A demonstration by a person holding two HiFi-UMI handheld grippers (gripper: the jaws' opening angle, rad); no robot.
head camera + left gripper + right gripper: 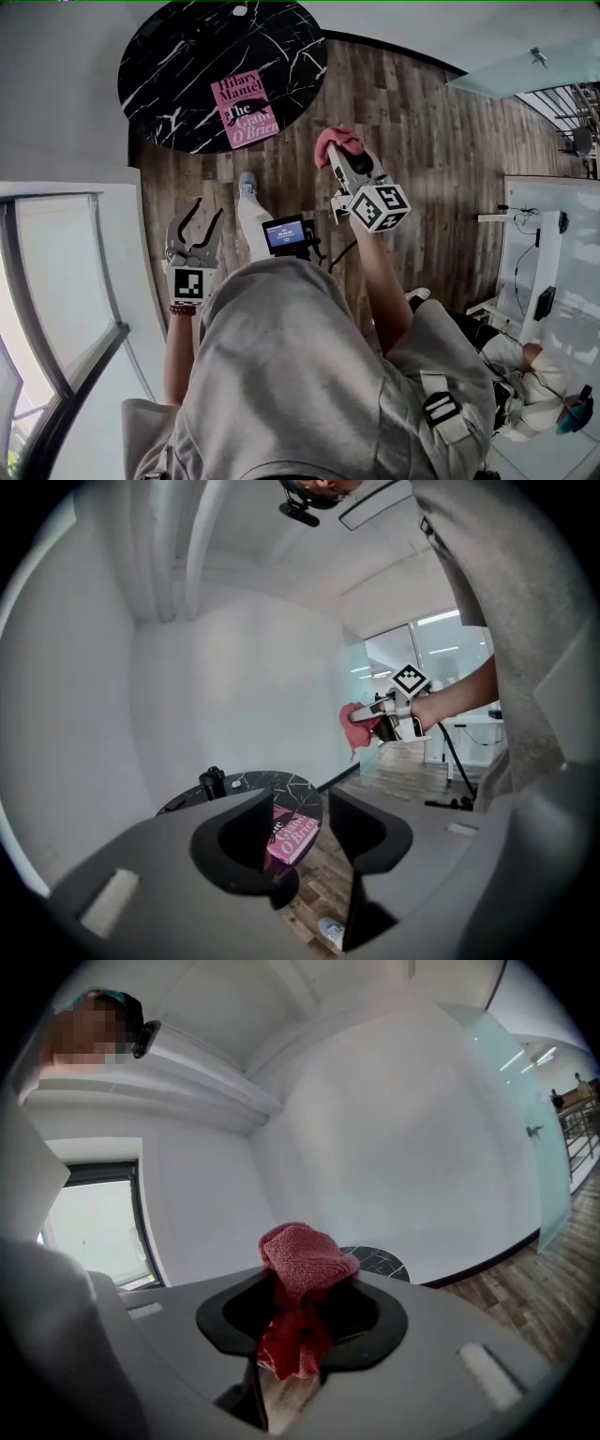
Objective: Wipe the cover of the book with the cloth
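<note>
My right gripper (300,1309) is clamped on the bunched red cloth (302,1258). My left gripper (206,211) stands partly open and empty. Both are well short of the round table (178,56). The pink book (245,111) lies flat and unheld by the table's near edge. Likely failures: a wipe drags the loose book over that edge unless my left jaws pin it, or the wadded cloth slips out under pressure. No container is in view.
</note>
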